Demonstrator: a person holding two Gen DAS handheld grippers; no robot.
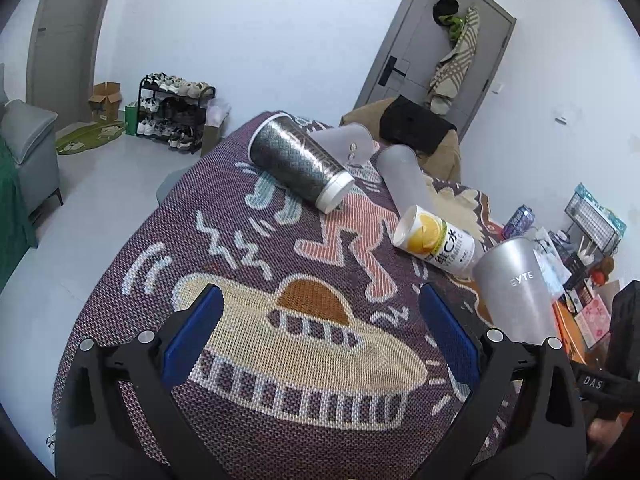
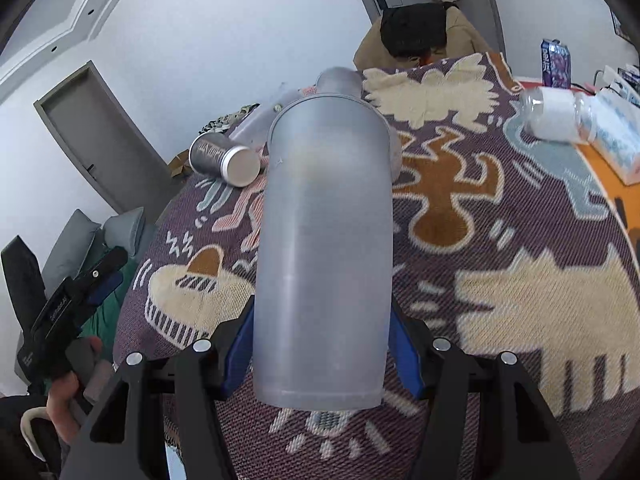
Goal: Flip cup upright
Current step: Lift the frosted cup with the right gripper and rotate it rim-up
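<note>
Right claw (image 2: 320,344) closed on frosted grey cup (image 2: 324,248), held above table (image 2: 500,240), long axis pointing away. Left claw (image 1: 320,340) wide open, holds nothing. Step: cup grasped, mid-flip. Next, likely: rotate wrist, set base down, release.

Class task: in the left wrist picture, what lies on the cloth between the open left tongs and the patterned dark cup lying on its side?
Nothing stands there: only bare patterned tablecloth separates the left tongs from the patterned dark cup, as the left wrist view shows.
</note>
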